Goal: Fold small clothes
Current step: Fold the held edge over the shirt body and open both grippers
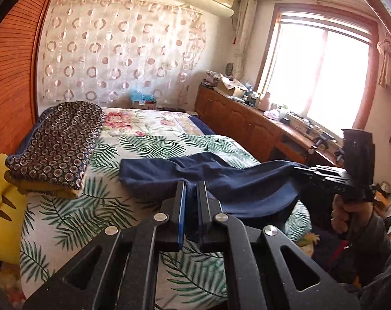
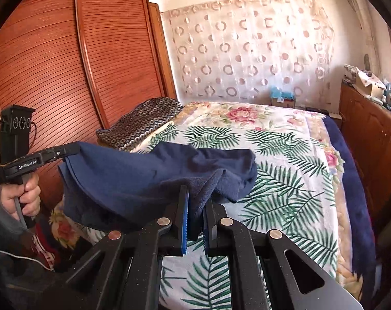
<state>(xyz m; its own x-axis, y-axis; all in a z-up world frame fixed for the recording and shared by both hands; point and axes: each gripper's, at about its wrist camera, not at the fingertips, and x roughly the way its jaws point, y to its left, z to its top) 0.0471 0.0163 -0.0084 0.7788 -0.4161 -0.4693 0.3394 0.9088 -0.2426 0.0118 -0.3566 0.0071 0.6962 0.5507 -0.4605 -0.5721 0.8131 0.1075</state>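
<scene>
Two claws are mine, and each one is closed on an edge of the navy garment (image 2: 149, 178): the left claw (image 1: 191, 199) and the right claw (image 2: 196, 204). The garment hangs between them above the bed (image 1: 149, 139), its far part resting on the leaf-printed cover. I think the thin hem could slip from the pads if I pull apart too hard. The cloth looks soft, fleecy, matte. Farther back lies a folded circle-patterned fabric (image 1: 58, 142).

Your left gripper (image 1: 191, 188): jaws clamped, pointing slightly downward. Your right gripper (image 2: 196, 193): same pose, jaws clamped. Each hand (image 2: 22, 193) grasps handle.
</scene>
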